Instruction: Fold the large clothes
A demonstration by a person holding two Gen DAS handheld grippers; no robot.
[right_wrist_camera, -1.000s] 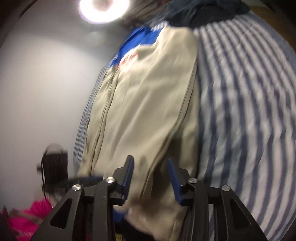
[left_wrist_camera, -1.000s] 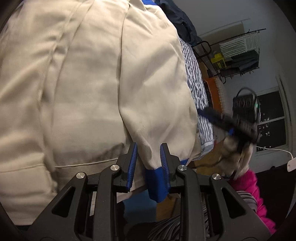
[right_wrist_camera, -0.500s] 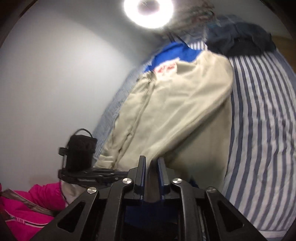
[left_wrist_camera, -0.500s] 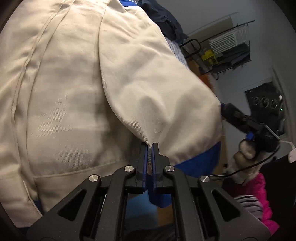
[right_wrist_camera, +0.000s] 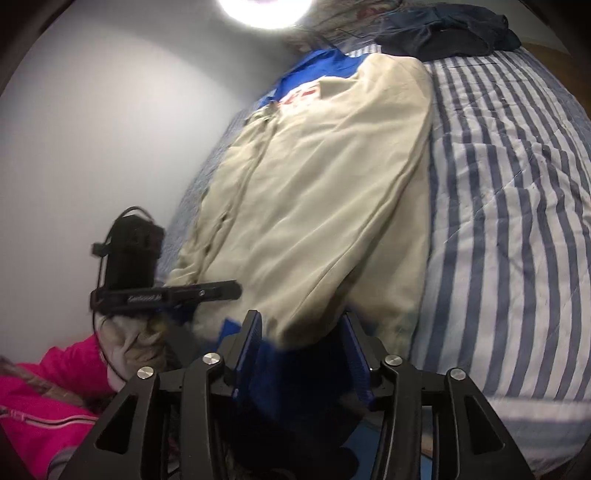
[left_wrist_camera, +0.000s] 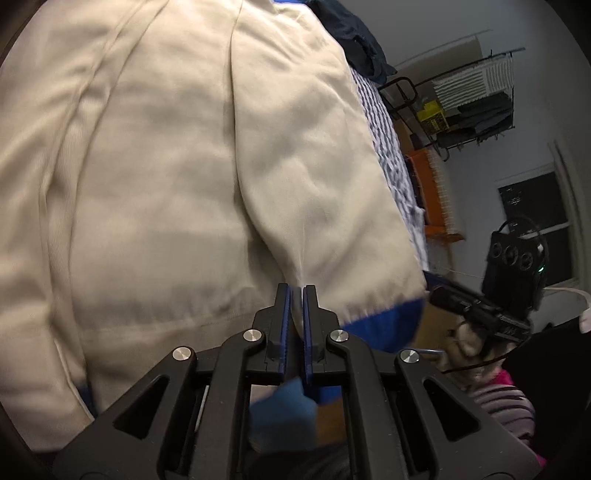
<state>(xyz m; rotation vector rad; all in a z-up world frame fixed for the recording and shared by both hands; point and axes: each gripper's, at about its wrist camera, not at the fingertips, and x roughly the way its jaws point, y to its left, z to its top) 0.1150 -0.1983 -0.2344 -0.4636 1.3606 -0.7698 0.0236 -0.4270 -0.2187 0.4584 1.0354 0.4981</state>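
A large beige jacket [left_wrist_camera: 147,184] with a blue collar and cuffs lies front up on a striped bed cover [right_wrist_camera: 498,184]. My left gripper [left_wrist_camera: 295,291] is shut on the end of one beige sleeve [left_wrist_camera: 314,192], just above its blue cuff [left_wrist_camera: 384,328]; its jaws are starting to part, with cloth still pinched between them. In the right wrist view the jacket [right_wrist_camera: 314,184] stretches away, and the other sleeve's end [right_wrist_camera: 295,325] hangs between the jaws of my right gripper [right_wrist_camera: 300,317]. Those jaws are opening, and the pads do not press on the cloth.
A dark garment [right_wrist_camera: 443,33] lies bunched at the far end of the bed. A wire rack [left_wrist_camera: 472,99] and an orange piece of furniture [left_wrist_camera: 432,192] stand beyond the bed's right side. A person's pink sleeve [right_wrist_camera: 55,376] shows at the lower left. A bright lamp [right_wrist_camera: 266,11] shines overhead.
The left jaws closed on the sleeve end and stayed closed. The right jaws closed on the other sleeve, then spread wide again, and that gripper shifted sideways along the bed's edge.
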